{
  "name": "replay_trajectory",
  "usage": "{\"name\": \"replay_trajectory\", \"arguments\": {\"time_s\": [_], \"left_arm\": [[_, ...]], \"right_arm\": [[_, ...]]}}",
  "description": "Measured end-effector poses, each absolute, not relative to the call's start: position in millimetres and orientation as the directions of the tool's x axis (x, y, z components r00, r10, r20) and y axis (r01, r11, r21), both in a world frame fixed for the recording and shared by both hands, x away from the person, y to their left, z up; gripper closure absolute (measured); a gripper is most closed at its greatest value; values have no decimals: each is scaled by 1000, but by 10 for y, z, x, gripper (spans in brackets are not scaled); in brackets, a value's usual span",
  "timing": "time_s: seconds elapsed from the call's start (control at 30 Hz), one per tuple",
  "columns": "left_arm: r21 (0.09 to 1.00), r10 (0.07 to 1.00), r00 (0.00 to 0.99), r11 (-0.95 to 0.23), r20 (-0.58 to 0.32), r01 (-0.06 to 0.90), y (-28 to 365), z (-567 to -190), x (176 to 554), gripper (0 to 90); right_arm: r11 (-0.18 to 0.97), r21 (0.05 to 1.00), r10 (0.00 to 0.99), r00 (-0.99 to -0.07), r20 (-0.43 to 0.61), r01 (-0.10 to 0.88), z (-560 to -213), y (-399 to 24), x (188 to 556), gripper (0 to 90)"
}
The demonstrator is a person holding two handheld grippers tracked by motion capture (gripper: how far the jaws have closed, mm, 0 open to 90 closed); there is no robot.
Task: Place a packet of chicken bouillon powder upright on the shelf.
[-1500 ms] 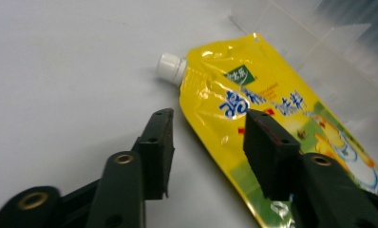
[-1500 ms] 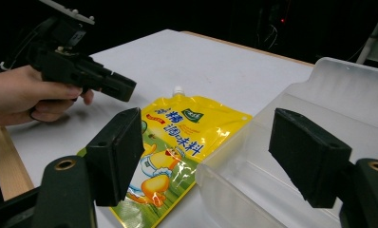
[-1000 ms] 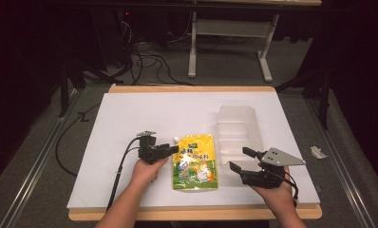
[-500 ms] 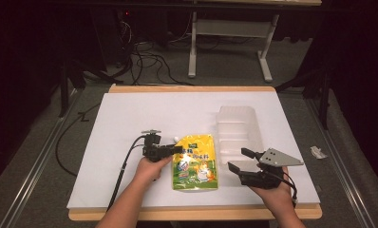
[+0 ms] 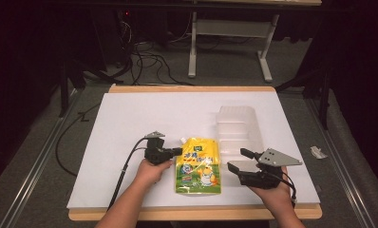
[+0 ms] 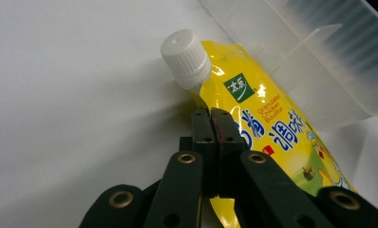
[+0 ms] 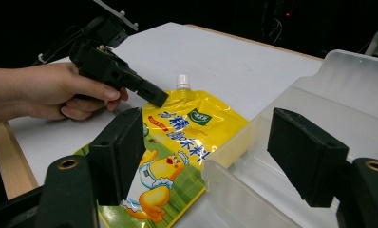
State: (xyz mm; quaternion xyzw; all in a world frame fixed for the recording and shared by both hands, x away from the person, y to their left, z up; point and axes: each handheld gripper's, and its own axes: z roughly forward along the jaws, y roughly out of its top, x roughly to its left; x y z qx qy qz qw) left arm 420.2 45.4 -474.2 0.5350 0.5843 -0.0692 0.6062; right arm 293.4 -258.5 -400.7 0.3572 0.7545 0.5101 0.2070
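Currently: yellow spout pouch (image 5: 199, 165) flat on white table (image 5: 130, 118), near centre. Left gripper (image 6: 210, 116) has just closed, pinching pouch's left edge below cap (image 6: 184, 57), presumably for lifting. Right gripper (image 5: 235, 159) waits agape, empty, beside clear bin (image 5: 237, 124).

dark room, grey carpet floor (image 5: 44, 190), white-legged table (image 5: 227, 28) behind.

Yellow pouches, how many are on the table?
1. The yellow pouch lies flat near the table's front edge, beside the clear bin, its left edge pinched in the left gripper.
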Motion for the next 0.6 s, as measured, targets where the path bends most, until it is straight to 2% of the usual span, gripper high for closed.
{"name": "replay_trajectory", "arguments": {"time_s": [0.3,0.6], "left_arm": [[689,568,422,413,-706,596,566,-4565,4021,900],[740,600,447,443,-664,506,881,-4396,3974,900]], "right_arm": [[228,920,746,-665,46,320,-4008,-2570,2928,297],[227,919,746,-665,49,323,-4008,-2555,2921,302]]}}
